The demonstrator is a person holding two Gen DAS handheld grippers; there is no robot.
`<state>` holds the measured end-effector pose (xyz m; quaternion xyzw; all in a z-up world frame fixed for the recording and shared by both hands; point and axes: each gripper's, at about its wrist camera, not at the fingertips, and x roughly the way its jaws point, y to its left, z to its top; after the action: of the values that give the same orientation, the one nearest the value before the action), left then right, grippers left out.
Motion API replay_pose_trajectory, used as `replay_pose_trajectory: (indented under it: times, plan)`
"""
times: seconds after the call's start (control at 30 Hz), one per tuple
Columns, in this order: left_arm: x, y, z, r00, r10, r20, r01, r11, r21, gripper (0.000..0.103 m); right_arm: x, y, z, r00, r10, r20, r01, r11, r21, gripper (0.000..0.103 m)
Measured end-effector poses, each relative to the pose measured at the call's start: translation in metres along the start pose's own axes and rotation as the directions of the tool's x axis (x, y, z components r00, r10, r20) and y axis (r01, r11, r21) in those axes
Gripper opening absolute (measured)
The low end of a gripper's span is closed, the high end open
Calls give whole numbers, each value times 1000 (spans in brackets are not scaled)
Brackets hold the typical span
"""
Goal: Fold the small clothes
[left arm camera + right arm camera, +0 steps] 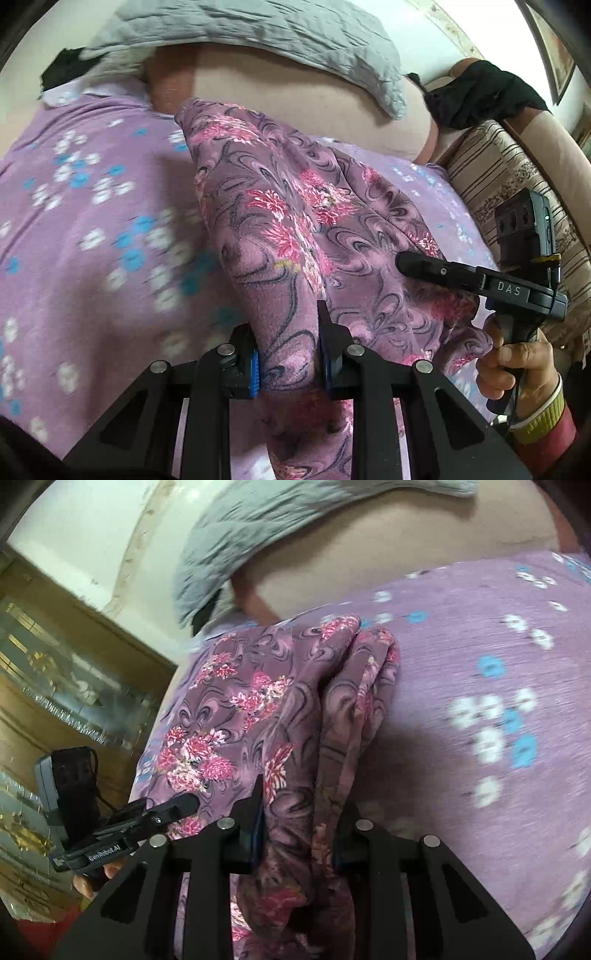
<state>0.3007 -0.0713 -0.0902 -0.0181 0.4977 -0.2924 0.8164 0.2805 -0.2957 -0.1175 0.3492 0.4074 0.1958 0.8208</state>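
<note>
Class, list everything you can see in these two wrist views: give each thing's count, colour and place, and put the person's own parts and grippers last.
floral garment: one, mauve with pink flowers and dark swirls, lying on the bedsheet, near end lifted between both grippers.
bedsheet: one, lilac with white and blue flowers, covering the bed.
grey quilted blanket: one, at the far edge of the bed.
black cloth: one, draped far right on the sofa arm.
striped cover: one, beige with brown stripes, right of the bed.
left gripper: black, blue pads, closed on the garment.
right gripper: black, closed on bunched garment folds.
right hand: one, holding the gripper handle.
</note>
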Motion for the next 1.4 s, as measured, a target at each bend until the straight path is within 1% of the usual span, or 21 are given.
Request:
replay_pose_trajectory:
  times: [0.17,0.3,0.33,0.37,0.4,0.43,0.47,0.5,0.53,0.6,0.67,0.73,0.87,1.0,1.1,1.13,1.17,1.23,1.3,1.33,1.4]
  plan:
    - [-24,30,-30,999,27,-22,-27,999,-19,24,23,31,-26,1000,2,-18,-2,1000,-18,29]
    - [-13,41,-47,995,59,-79,-62,998,-34,26,37,28,-44,998,-35,-51,34,999,-20,30]
    - [-5,44,-53,990,85,-113,-89,995,-35,30,41,28,-48,997,-53,-59,52,998,-26,30]
    - [-1,46,-57,986,105,-133,-111,993,-36,39,45,29,-49,996,-68,-61,66,997,-30,31]
    - [-1,49,-59,983,118,-142,-124,991,-40,44,47,27,-52,995,-78,-62,76,997,-31,33]
    - [-5,51,-61,982,129,-140,-137,989,-49,52,48,25,-53,995,-80,-61,78,997,-26,35]
    - [-9,53,-61,982,134,-132,-142,988,-55,57,47,22,-53,994,-84,-63,83,996,-18,40]
    - [-16,55,-61,983,144,-113,-151,987,-62,60,43,21,-53,993,-101,-64,100,995,-10,46]
    - [-23,59,-60,982,169,-85,-175,981,-77,63,37,20,-52,992,-113,-53,113,994,-10,47]
    - [-31,67,-56,980,190,-53,-195,974,-111,64,17,24,-47,988,-154,14,154,988,-32,48]
    - [-34,76,-51,980,197,-31,-199,968,-151,64,-2,33,-37,976,-196,97,202,977,-64,48]
    - [-32,82,-47,979,202,-24,-203,964,-173,64,-10,43,-21,973,-182,141,195,977,-85,47]
    - [-21,93,-40,981,192,-29,-194,959,-208,65,18,43,6,983,-166,77,173,981,-92,36]
    - [-10,96,-31,983,182,-30,-185,958,-218,65,52,32,16,978,-206,9,206,976,-73,36]
    - [-1,93,-24,981,189,-30,-191,961,-199,65,66,29,21,986,-164,-14,163,984,-66,35]
    - [2,92,-21,980,197,-31,-199,961,-191,65,69,32,23,989,-146,-13,144,986,-78,29]
    - [3,91,-20,979,202,-29,-204,961,-186,65,70,35,24,989,-144,-16,142,985,-94,5]
    - [4,88,-20,978,209,-27,-210,962,-175,65,55,46,28,990,-139,38,142,983,-113,5]
    - [4,85,-19,981,193,-29,-195,967,-162,65,23,55,27,989,-82,125,96,989,-110,5]
    - [6,82,-19,982,185,-32,-188,970,-153,65,16,55,25,986,-82,145,98,990,-105,5]
    - [10,77,-21,976,214,-38,-217,968,-126,65,17,49,19,981,-142,131,156,982,-102,5]
